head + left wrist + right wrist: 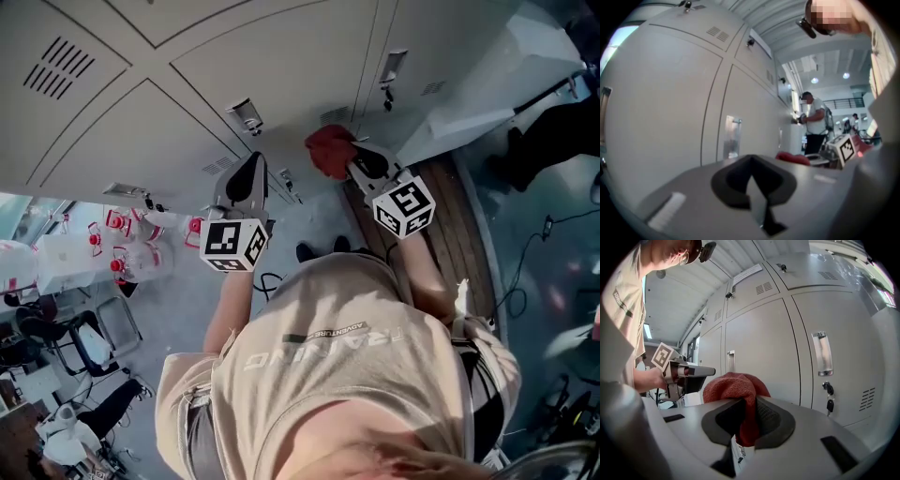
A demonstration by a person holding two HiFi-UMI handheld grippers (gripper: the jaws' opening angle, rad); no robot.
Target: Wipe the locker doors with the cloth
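A red cloth (pixel 328 150) is bunched in my right gripper (pixel 351 161), which is shut on it and holds it close to the grey locker doors (pixel 281 66). The right gripper view shows the cloth (pixel 736 385) clamped between the jaws of the right gripper (pixel 746 417), in front of a locker door (pixel 759 343). I cannot tell whether the cloth touches the door. My left gripper (pixel 251 165) points at the lockers to the left, shut with nothing in it. In the left gripper view the left gripper (pixel 752 164) faces a door (pixel 670 103), with the cloth (pixel 793 158) to its right.
Metal handles (pixel 821 352) and hanging keys (pixel 828 397) stick out from the doors. A wooden bench (pixel 457 225) runs below the right arm. White and red equipment (pixel 122 244) and chairs (pixel 84 337) stand at left. Another person (pixel 814 122) stands farther along the lockers.
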